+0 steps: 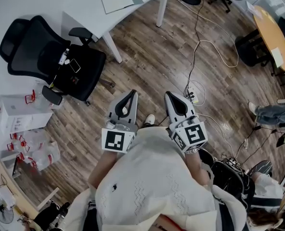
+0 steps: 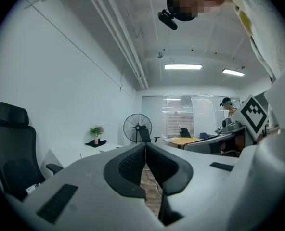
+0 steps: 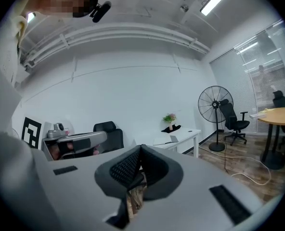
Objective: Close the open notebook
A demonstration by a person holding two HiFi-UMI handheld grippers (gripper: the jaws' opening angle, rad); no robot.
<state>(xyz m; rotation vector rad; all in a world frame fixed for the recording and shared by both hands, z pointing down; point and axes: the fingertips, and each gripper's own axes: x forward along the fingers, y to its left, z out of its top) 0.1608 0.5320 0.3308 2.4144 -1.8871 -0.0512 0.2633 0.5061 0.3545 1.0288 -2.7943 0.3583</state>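
Observation:
The notebook point(image 1: 117, 1) lies flat on the white table point(image 1: 84, 8) at the top of the head view, showing a pale sheet with a grey part at its right end. It is small and far off in the right gripper view point(image 3: 167, 140). I hold both grippers close to my body over the wooden floor, well short of the table. My left gripper point(image 1: 133, 93) point(image 2: 145, 146) is shut with nothing between its tips. My right gripper point(image 1: 168, 94) point(image 3: 141, 147) is also shut and holds nothing.
A black office chair point(image 1: 51, 57) stands left of the table. Cables and a power strip point(image 1: 193, 96) lie on the floor ahead on the right. A standing fan point(image 3: 214, 106), a potted plant point(image 3: 170, 119), a round wooden table point(image 1: 272, 32) and a seated person point(image 1: 272, 113) are around.

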